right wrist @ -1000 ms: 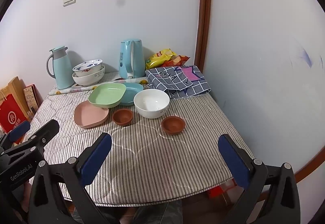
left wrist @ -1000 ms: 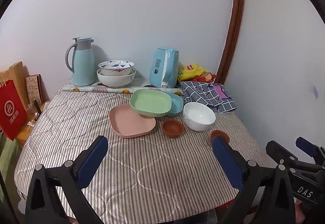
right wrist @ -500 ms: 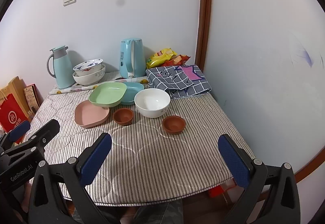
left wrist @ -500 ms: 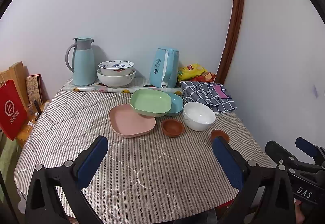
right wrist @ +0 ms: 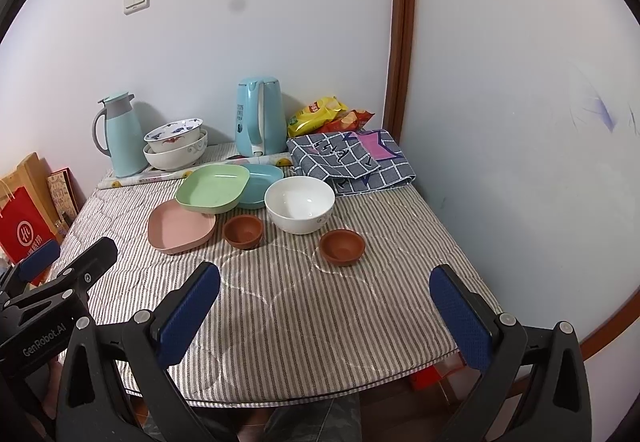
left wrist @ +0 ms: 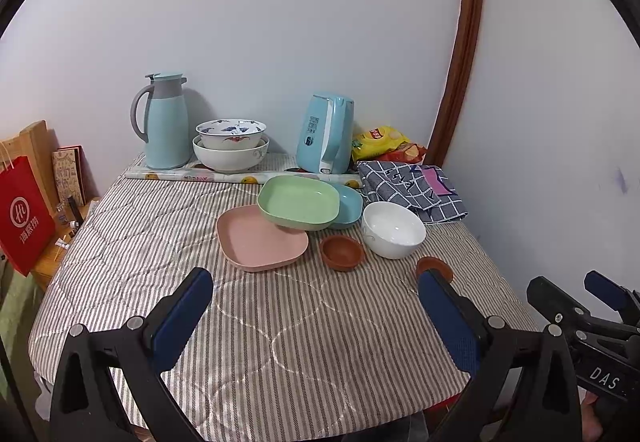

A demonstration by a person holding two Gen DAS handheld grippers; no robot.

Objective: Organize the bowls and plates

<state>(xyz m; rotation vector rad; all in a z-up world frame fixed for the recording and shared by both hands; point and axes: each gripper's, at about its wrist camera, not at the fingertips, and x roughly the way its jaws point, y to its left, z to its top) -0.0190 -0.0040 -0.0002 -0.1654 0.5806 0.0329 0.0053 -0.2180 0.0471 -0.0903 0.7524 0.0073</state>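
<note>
Plates [left wrist: 298, 203] and bowls [right wrist: 299, 209] untouched ahead of both spread, empty fingers [right wrist: 188, 313]; next, reaching forward to grasp.

Near tablecloth [right wrist: 288, 322] bare — dishes [right wrist: 300, 203] crowd beyond.

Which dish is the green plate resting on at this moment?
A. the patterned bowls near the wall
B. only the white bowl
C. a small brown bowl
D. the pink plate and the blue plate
D: the green plate sits tilted with one edge over the pink plate and the other over the blue plate, apart from the white bowl.
</note>
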